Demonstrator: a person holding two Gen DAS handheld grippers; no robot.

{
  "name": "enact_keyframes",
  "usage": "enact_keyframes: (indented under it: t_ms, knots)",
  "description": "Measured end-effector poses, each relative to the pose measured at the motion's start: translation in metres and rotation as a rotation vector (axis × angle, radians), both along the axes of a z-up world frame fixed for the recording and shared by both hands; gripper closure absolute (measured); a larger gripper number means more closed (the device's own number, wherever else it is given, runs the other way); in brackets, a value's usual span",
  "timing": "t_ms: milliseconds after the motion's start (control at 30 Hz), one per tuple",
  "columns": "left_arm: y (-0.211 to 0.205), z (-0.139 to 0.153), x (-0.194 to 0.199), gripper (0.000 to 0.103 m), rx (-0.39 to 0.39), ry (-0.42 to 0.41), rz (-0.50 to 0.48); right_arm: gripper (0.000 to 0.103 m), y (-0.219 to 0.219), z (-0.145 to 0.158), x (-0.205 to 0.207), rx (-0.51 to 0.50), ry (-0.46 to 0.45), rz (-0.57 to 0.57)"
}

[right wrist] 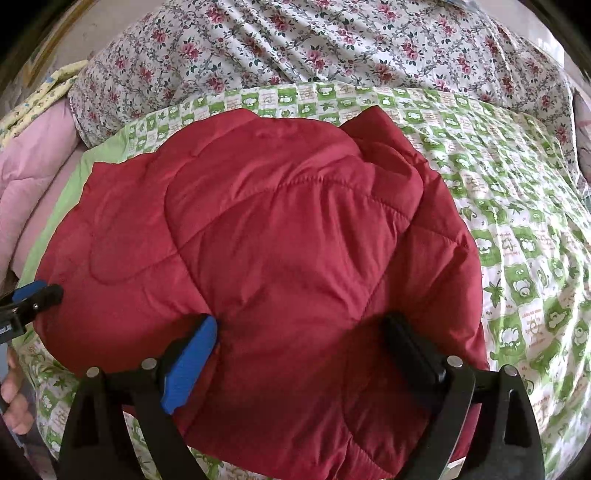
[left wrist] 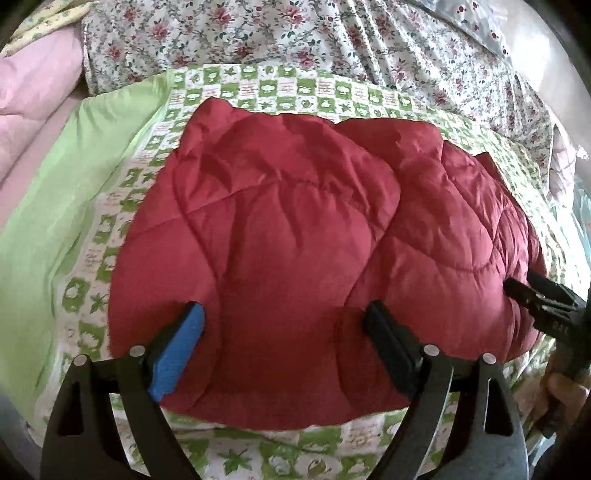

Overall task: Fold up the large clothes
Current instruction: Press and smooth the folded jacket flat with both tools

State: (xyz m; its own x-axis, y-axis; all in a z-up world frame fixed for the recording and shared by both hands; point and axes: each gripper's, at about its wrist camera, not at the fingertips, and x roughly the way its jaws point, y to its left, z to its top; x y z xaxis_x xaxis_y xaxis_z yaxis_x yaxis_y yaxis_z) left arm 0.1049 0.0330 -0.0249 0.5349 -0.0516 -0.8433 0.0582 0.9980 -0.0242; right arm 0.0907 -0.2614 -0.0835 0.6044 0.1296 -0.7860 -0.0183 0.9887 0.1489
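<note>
A red quilted jacket [left wrist: 280,229] lies folded into a thick bundle on a green-and-white patterned sheet [left wrist: 122,206]. My left gripper [left wrist: 284,308] hovers over the near left part of the bundle, jaws wide apart with only the jacket's top surface below them. Seen from the right wrist, the same jacket [right wrist: 280,229] fills the middle. My right gripper [right wrist: 303,321] stands open over its near right part, holding nothing. Each gripper shows in the other's view: the right gripper [left wrist: 524,286] at the jacket's right edge, the left gripper [right wrist: 40,291] at its left edge.
A rose-print cover [left wrist: 295,33] lies bunched behind the sheet. Pink bedding [left wrist: 33,96] is piled at the far left, beside a plain green cloth border [left wrist: 55,221]. A hand [right wrist: 14,398] shows at the left edge.
</note>
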Motion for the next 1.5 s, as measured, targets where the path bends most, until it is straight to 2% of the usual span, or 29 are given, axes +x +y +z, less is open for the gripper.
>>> enact_keyframes:
  t_ms: [267,467,633,733,833,900,1100,1200,1500]
  knots:
    - [-0.003,0.007,-0.014,0.014,0.052,-0.005,-0.005,0.01,-0.002,0.01,-0.015,0.023,-0.02,-0.008]
    - [-0.014,0.005,-0.019,0.014,0.058,-0.008,-0.034,0.01,0.015,0.028,-0.04,0.062,-0.068,0.052]
    - [-0.023,0.002,-0.02,0.014,0.063,-0.001,-0.062,0.009,0.042,0.037,-0.035,0.071,-0.082,0.14]
    - [-0.025,-0.003,-0.017,0.013,0.073,0.009,-0.068,0.009,0.053,0.032,-0.021,0.03,-0.058,0.159]
    - [-0.024,-0.009,-0.011,0.012,0.062,0.013,-0.069,0.009,0.053,0.021,-0.004,-0.018,-0.026,0.137]
    - [-0.025,-0.012,-0.008,0.008,0.077,0.011,-0.068,0.009,0.047,0.016,0.006,-0.031,-0.019,0.114]
    - [-0.025,-0.016,0.003,0.003,0.082,0.015,-0.067,0.009,0.022,0.018,0.024,-0.043,-0.018,0.035]
    - [-0.025,-0.017,0.008,0.001,0.079,0.015,-0.067,0.009,0.006,0.012,0.033,-0.017,-0.001,0.008]
    - [-0.025,-0.019,0.022,0.0,0.072,0.023,-0.065,0.008,0.002,0.002,0.038,-0.017,-0.002,0.006]
